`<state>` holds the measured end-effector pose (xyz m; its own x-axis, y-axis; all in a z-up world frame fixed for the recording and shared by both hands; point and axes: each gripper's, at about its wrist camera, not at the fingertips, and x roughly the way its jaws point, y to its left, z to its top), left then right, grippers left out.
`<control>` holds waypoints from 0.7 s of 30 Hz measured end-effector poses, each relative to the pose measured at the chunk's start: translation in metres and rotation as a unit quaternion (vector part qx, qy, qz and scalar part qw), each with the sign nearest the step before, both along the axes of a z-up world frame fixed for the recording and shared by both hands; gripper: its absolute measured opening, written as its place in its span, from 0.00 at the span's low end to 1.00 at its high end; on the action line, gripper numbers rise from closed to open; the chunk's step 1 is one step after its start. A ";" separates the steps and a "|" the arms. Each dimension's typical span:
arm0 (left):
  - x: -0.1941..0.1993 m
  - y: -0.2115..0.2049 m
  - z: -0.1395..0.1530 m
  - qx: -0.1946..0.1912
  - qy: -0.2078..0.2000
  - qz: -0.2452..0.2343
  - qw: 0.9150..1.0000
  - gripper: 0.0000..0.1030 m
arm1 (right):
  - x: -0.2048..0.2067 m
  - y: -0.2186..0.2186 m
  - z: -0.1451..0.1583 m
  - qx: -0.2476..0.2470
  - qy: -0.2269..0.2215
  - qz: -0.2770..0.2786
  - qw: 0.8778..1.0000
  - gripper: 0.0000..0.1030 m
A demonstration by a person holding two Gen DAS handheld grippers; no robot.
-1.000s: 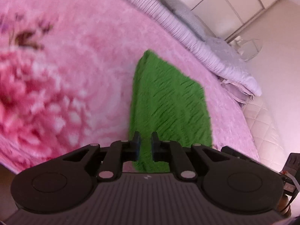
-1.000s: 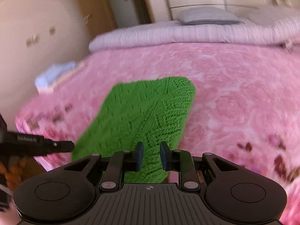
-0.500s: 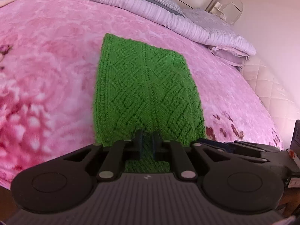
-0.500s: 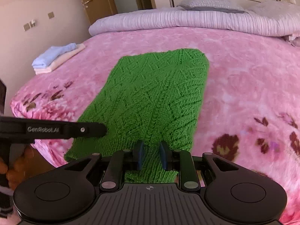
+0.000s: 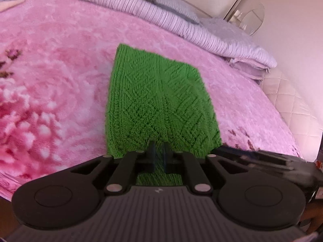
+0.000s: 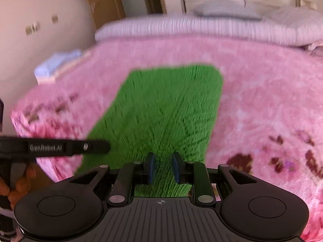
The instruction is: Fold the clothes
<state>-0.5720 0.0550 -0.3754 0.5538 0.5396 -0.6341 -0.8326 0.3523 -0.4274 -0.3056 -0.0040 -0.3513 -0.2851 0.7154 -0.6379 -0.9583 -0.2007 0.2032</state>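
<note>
My left hand-held gripper (image 5: 158, 155) sits at the near edge of the green knit garment (image 5: 161, 104). Its dark fingers stand nearly together with a thin sliver of green between them, but I cannot tell whether they pinch the fabric. My right hand-held gripper (image 6: 163, 167) has its blue pads (image 6: 151, 168) apart over the same near edge, gripping nothing. The garment lies flat as a long folded rectangle with rounded far corners, chunky yarn worked in raised diamond and chevron ribs. It rests on a plush pink floral blanket (image 5: 50, 76) covering the bed. A ribbed lilac duvet (image 5: 141, 8) lies rolled behind it, and small folded towels (image 6: 54, 66) are stacked at the bed's left edge.
</note>
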 end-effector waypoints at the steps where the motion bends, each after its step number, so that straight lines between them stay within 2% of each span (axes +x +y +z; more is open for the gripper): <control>1: -0.003 -0.003 -0.001 0.001 0.003 0.000 1.000 0.06 | 0.003 -0.006 0.002 0.011 0.005 0.000 1.000 0.22; 3: -0.008 -0.006 -0.011 -0.011 0.007 0.002 1.000 0.07 | 0.007 -0.012 -0.001 0.010 0.010 0.006 1.000 0.22; 5: -0.012 -0.008 -0.021 -0.026 0.003 0.006 1.000 0.07 | 0.007 -0.011 -0.014 -0.020 0.006 0.014 1.000 0.22; 8: -0.011 -0.011 -0.028 -0.029 0.013 0.002 0.999 0.06 | 0.001 -0.012 -0.027 -0.027 -0.023 0.017 0.999 0.22; 10: -0.010 -0.013 -0.026 -0.028 0.024 -0.003 0.999 0.05 | -0.004 -0.011 -0.024 -0.032 -0.042 0.028 0.998 0.22; 13: -0.016 -0.008 -0.014 -0.040 0.009 0.001 0.999 0.04 | 0.001 -0.006 -0.014 -0.042 -0.053 0.050 0.996 0.22; 17: -0.017 0.005 0.023 0.015 -0.005 -0.004 1.000 0.06 | 0.021 0.005 0.009 -0.010 -0.034 0.026 0.999 0.22; 21: -0.001 0.037 0.036 0.054 0.010 -0.004 0.998 0.06 | 0.026 0.035 -0.004 -0.008 -0.020 0.019 1.000 0.22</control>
<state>-0.5730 0.0925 -0.3399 0.5462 0.6000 -0.5845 -0.8376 0.4025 -0.3694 -0.2797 0.0307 -0.3553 -0.2866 0.6941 -0.6604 -0.9573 -0.2345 0.1691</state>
